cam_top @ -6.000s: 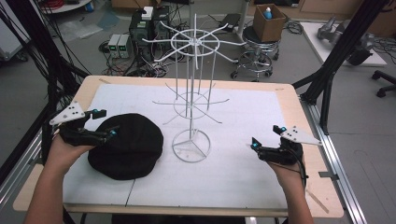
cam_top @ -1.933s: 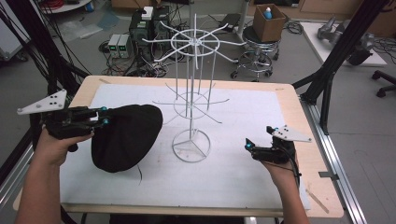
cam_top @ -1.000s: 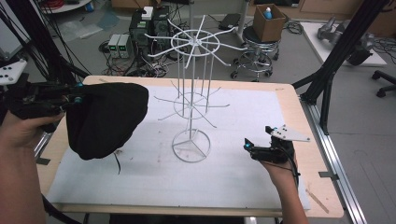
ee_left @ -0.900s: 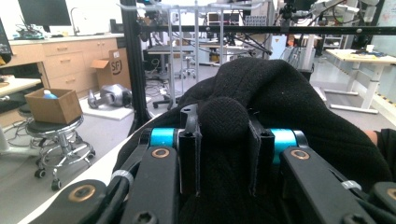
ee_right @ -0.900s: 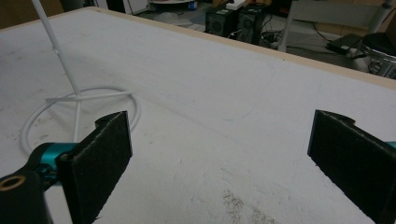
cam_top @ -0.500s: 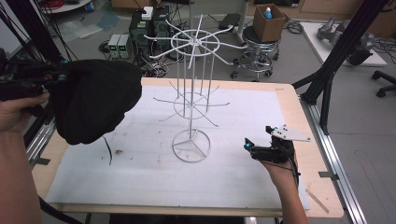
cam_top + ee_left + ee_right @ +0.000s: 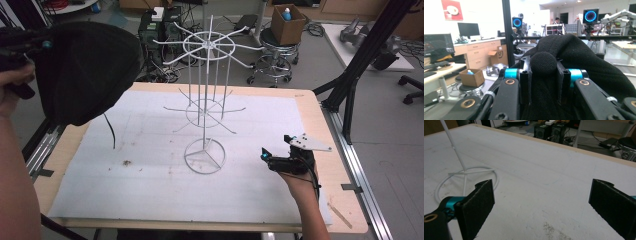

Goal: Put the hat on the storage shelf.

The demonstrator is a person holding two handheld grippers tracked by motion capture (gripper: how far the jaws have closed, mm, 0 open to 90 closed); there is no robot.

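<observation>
up at the top left of the high view, the left gripper (image 7: pixel 30 47) is clamped on a black hat (image 7: pixel 87 70), which hangs in the air above and beyond the left edge of the table (image 7: pixel 320 107), well clear of its white mat (image 7: pixel 150 185). in the left gripper view, a fold of the hat's knit fabric is pinched between the two jaws and bulges up between them, with the rest of the hat spreading ahead and to the right. a thin black cord (image 7: pixel 109 131) dangles from the hat. the white wire rack (image 7: pixel 205 100) stands mid-table, apart from the hat. the right gripper (image 7: pixel 270 160) rests low near the mat, right of the rack's base ring, its jaws spread wide with nothing between them.
</observation>
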